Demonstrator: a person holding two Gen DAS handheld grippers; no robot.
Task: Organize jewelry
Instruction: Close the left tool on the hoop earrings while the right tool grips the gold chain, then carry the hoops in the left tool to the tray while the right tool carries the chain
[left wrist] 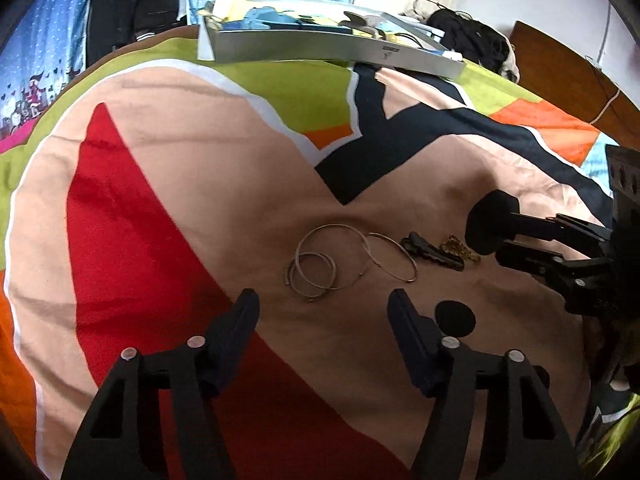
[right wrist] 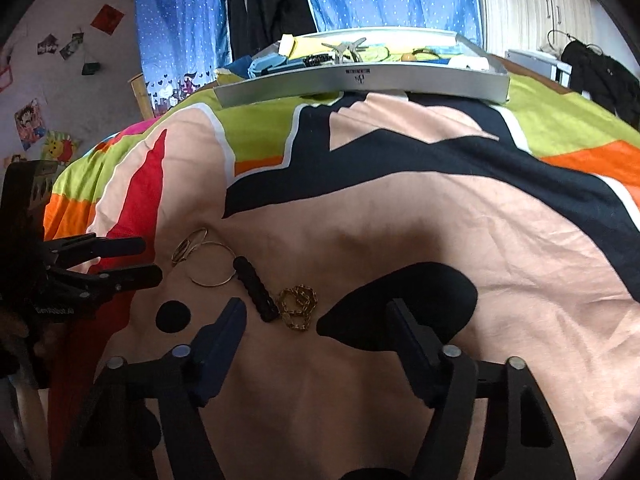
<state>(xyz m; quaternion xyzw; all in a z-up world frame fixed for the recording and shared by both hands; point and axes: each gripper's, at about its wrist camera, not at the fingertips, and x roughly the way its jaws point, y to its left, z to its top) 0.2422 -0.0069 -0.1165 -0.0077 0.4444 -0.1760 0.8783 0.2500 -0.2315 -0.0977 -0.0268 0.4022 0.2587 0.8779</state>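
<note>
Jewelry lies loose on the bed (left wrist: 180, 184), mid-quilt: hoops (left wrist: 320, 264) in an overlapping pile, black clip (left wrist: 432, 250) beside them, gold chain (right wrist: 298, 306) touching the clip's end. Tray (left wrist: 332, 46) sits well apart at the far edge.

Left tool (left wrist: 322, 314) is open w/ nothing between its fingers, just short of the hoops. Right tool (right wrist: 316, 320) is also open and empty, near the chain.

Risks, as I judge them:
- hoops are thin wire and interlaced, so a pinch may lift one and drag or fling the rest
- soft quilt may bunch, so fingers grab cloth instead
- chain could snag the clip or slip out while carried
- tools are close together & may bump
</note>
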